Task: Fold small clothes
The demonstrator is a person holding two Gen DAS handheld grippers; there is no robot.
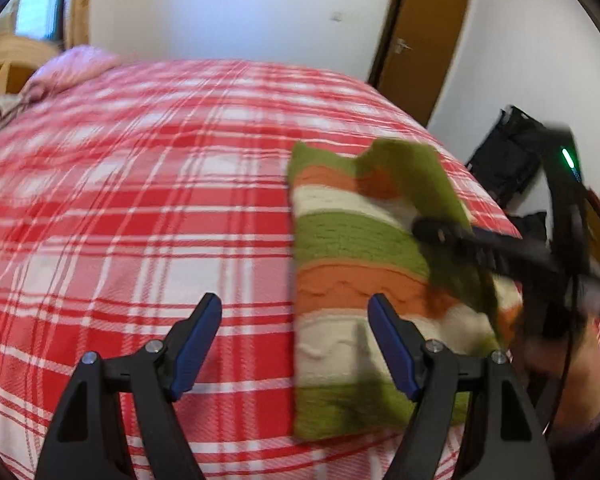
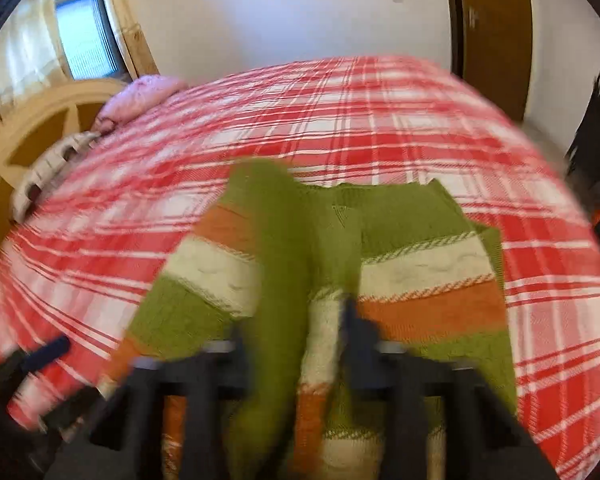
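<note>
The striped sweater [image 1: 352, 264] lies on the plaid bedspread [image 1: 140, 200], already halved lengthwise. The right hand-held gripper [image 2: 296, 320] has its jaws pinched on a green sleeve [image 2: 276, 248], lifting it across the body. The left hand-held gripper [image 1: 296, 340] hovers wide apart, holding nothing, over the sweater's left edge. I judge the sleeve fold is underway; next it must be laid flat and let go.

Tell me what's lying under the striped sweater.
The striped sweater rests on the red plaid bedspread, which shows all around it. Whatever lies directly beneath its folded layers is covered.
</note>
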